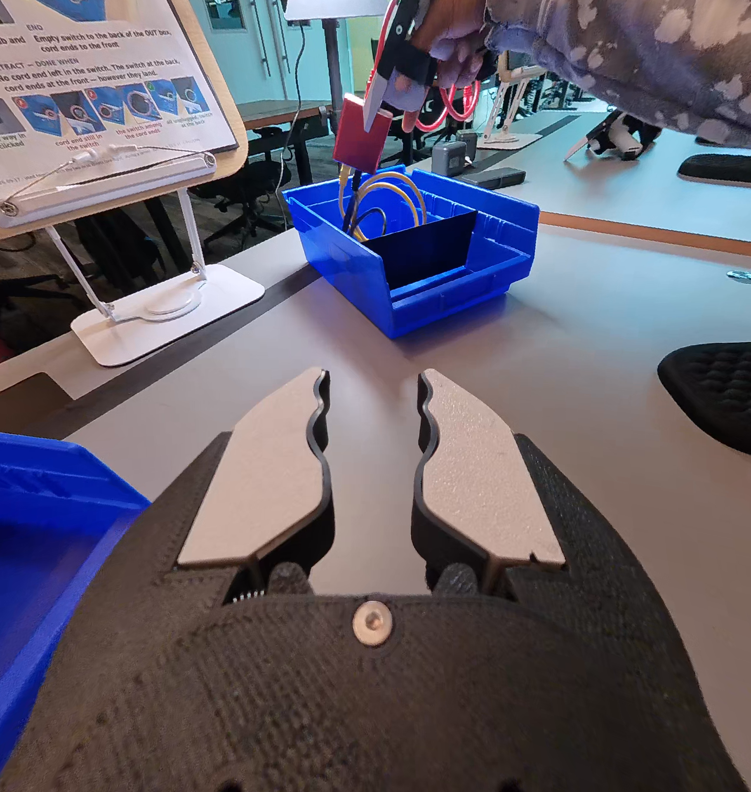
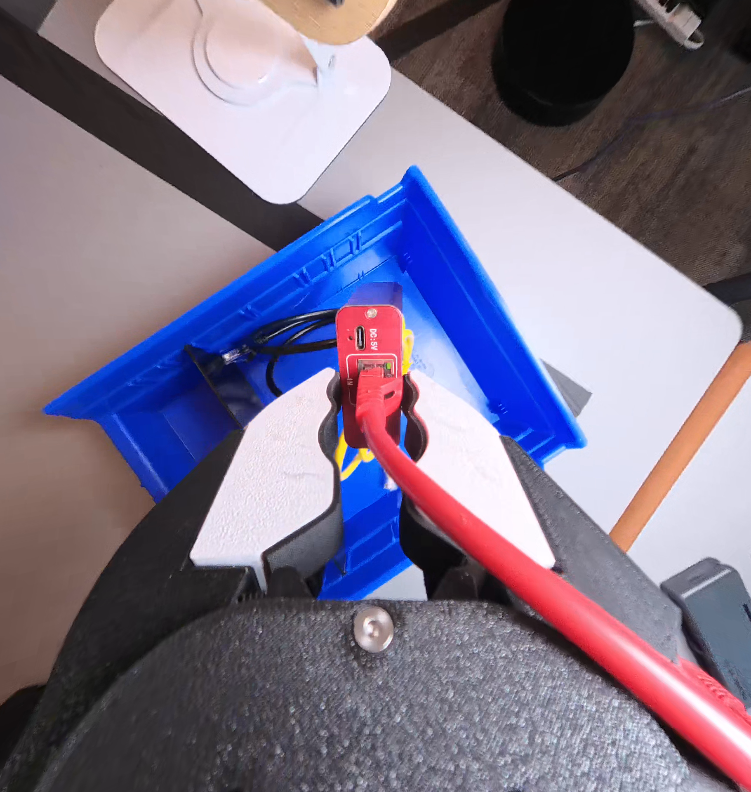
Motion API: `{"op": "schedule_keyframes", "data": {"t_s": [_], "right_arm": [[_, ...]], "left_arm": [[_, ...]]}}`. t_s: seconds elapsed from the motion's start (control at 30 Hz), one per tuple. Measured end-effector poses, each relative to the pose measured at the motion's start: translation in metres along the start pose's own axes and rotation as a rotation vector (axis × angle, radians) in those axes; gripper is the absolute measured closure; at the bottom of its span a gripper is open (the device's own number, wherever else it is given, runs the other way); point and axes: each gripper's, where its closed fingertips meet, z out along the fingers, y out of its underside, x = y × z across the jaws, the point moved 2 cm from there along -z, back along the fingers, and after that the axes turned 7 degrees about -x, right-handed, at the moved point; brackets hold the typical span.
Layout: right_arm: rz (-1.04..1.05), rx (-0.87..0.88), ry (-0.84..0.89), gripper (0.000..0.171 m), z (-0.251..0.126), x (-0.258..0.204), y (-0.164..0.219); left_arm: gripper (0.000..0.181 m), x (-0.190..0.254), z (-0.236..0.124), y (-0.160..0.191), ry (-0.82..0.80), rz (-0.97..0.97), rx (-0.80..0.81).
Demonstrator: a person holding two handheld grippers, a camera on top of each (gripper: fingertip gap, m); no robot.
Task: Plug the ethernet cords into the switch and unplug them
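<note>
Left wrist view
Left gripper: jaws apart, nothing held, low over the table, short of the bin.
Switch: red, held above the bin's back end by the right gripper.
Cords: yellow cord and dark cord hang from the switch into the bin.

Right wrist view
Right gripper: clamped on the switch, directly over the bin.
Red cord: plugged into the switch's upward-facing port.
Black cord: coiled in the bin, one plug lying free.
</note>
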Motion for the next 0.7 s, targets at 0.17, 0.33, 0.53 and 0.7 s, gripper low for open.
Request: {"op": "schedule_keyframes", "data": {"t_s": [0.17,0.33,0.53,0.7], "right_arm": [[-0.170,0.045,0.209,0.144,0.013,-0.017,-0.012],[-0.530,-0.021,0.578,0.145,0.034,-0.034,-0.029],[-0.666,-0.093,0.548,0.144,0.051,-0.049,-0.029],[-0.588,-0.074,0.451,0.140,0.050,-0.049,-0.012]], "left_arm": [[0.142,0.004,0.006,0.005,0.033,-0.012,-0.019],[0.142,0.007,0.005,0.005,0.038,-0.010,-0.023],[0.143,0.005,0.004,0.005,0.043,-0.025,-0.020],[0.143,0.006,0.003,0.005,0.055,-0.021,-0.021]]}}
